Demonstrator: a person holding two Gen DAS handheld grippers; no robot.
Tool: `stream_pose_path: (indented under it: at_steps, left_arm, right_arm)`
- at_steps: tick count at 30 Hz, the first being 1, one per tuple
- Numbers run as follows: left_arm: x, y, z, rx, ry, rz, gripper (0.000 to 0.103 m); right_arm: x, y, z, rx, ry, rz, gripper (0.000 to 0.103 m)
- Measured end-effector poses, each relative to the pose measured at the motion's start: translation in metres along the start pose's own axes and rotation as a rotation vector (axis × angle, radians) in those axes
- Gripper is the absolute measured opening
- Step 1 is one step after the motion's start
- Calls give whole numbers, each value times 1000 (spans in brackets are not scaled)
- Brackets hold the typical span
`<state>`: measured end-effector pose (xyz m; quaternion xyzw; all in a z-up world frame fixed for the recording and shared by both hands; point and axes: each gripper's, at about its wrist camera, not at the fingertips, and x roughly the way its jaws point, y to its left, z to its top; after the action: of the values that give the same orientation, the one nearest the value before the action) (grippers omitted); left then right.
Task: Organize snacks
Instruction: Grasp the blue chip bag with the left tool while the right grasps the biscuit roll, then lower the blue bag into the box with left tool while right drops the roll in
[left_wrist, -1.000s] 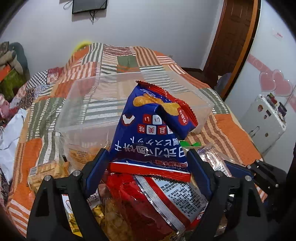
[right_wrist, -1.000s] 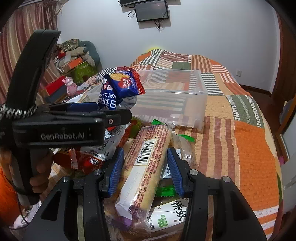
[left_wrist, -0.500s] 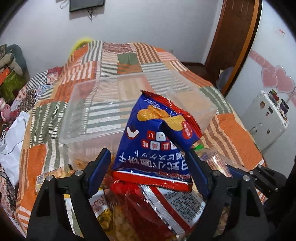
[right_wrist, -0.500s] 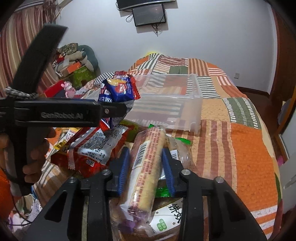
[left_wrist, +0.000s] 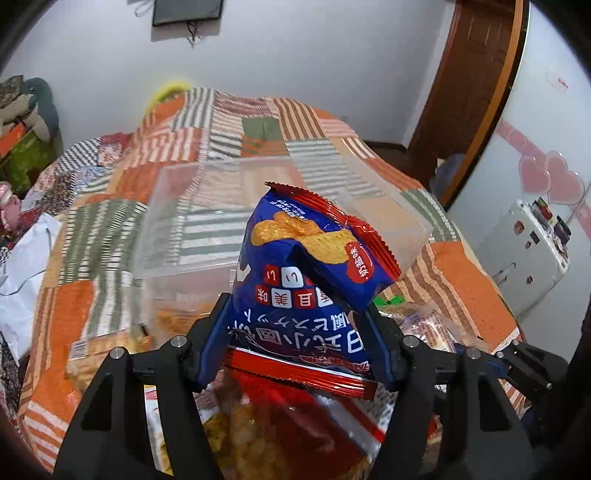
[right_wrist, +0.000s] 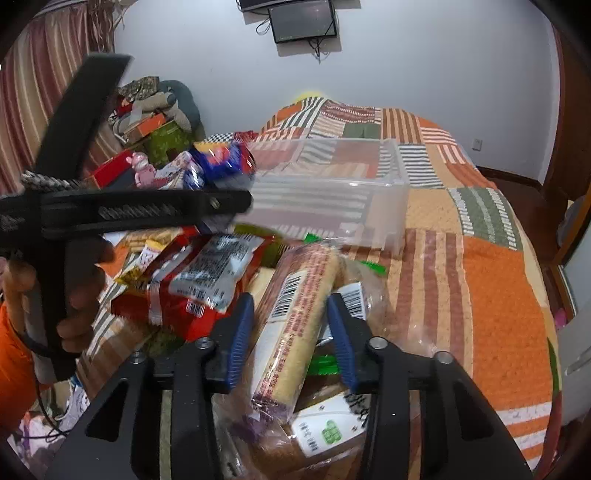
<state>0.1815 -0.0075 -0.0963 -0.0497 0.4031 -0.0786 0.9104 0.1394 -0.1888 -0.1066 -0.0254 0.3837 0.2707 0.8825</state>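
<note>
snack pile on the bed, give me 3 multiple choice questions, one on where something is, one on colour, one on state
1. Where is the clear plastic storage bin?
A. on the patchwork quilt beyond the snack pile
B. on the floor
C. on a shelf

2. What is the main colour of the crinkled chip bag in the left gripper?
A. green
B. blue
C. white

3. What is the right gripper doing?
A. hanging open above the quilt
B. gripping the bin's rim
C. straddling a long tan biscuit pack

Answers:
1 A, the bin sits on the patchwork quilt behind the snacks.
2 B, blue with red sealed edges.
3 C, its blue pads flank the pack, apparently closed on it.
</note>
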Motion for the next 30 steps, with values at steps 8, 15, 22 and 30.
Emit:
stream_pose_path:
  at_steps: [8,15,22,30]
  left_arm:
    - [-38,1,-10,20,-77,13,65]
    - [-54,0,-21,28,-98,12,65]
    - [-66,6,-21,15,-135,15,65]
    - [-73,10,-15,4,-159,30,65]
  right_arm:
    - [7,9,-5,-49,30,-31,49]
    - [18,6,-6,-20,57,-29,27]
    - [2,-1,1,17,-2,-33,21]
    - [-17,3,23,23,-82,-22,21]
